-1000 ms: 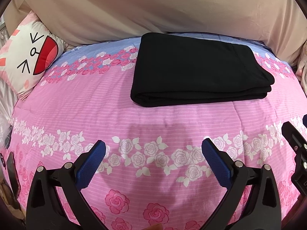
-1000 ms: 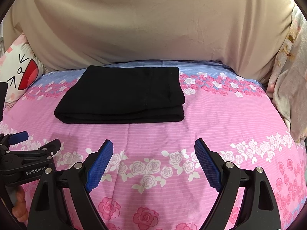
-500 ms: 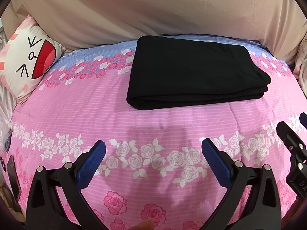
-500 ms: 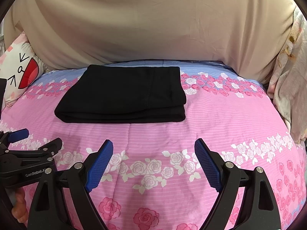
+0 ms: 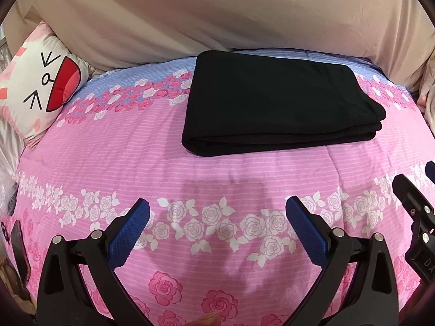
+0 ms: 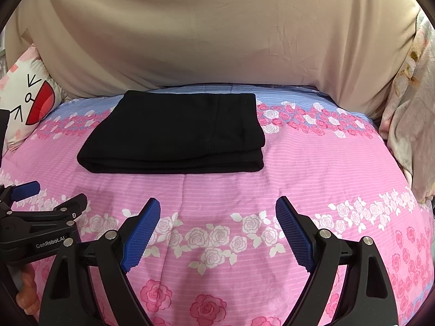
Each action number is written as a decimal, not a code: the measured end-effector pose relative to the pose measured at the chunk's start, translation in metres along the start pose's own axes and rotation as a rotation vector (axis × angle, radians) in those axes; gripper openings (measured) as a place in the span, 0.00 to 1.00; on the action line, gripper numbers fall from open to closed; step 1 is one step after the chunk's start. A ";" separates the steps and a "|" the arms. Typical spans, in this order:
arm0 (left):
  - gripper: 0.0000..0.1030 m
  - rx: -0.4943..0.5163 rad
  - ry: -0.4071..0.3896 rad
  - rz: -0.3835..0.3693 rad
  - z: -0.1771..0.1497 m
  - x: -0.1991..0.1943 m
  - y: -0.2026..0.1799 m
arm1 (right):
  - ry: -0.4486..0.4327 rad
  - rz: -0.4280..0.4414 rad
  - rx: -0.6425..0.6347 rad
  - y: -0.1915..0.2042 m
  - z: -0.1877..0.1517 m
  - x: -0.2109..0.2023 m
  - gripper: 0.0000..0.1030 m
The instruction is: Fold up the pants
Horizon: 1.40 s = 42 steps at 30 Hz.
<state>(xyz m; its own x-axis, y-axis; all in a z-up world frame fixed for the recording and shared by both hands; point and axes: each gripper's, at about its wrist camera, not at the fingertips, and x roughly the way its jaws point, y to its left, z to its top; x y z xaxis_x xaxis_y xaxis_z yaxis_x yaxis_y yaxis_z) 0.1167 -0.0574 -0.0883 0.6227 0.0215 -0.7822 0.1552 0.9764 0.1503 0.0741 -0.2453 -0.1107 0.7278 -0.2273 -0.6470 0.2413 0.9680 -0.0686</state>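
Note:
The black pants (image 5: 277, 100) lie folded into a flat rectangle on the pink floral bedspread (image 5: 136, 163), towards the far side of the bed; they also show in the right wrist view (image 6: 176, 133). My left gripper (image 5: 217, 214) is open and empty, held above the bedspread well short of the pants. My right gripper (image 6: 217, 214) is open and empty too, also short of the pants' near edge. The left gripper's body shows at the left of the right wrist view (image 6: 35, 231).
A cartoon-face pillow (image 5: 40, 87) lies at the far left. A beige sheet (image 6: 217, 32) covers the wall behind the bed. A pale floral cloth (image 6: 410, 125) hangs at the right. A dark phone (image 5: 20, 250) lies near the left edge.
Both grippers have drawn slightly back and tilted, so the pants sit a little lower in the left view. The pants have not moved. Both stay open.

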 end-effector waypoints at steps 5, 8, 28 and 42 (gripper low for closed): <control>0.95 0.007 0.000 0.003 0.000 0.000 -0.001 | 0.000 -0.002 0.001 0.000 0.000 0.000 0.82; 0.95 0.009 0.001 0.003 0.000 0.000 -0.001 | 0.001 -0.002 0.002 0.000 -0.001 0.000 0.82; 0.95 0.013 0.027 -0.007 -0.001 0.005 -0.001 | 0.007 0.001 0.001 0.000 -0.002 0.001 0.82; 0.95 0.017 0.025 -0.003 -0.001 0.005 -0.003 | 0.009 -0.001 0.004 -0.002 -0.002 0.001 0.82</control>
<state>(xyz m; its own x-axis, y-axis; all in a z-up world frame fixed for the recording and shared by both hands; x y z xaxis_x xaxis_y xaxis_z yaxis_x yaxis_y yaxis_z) 0.1188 -0.0597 -0.0930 0.6027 0.0242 -0.7976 0.1701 0.9727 0.1580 0.0730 -0.2470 -0.1128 0.7218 -0.2275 -0.6537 0.2448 0.9673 -0.0663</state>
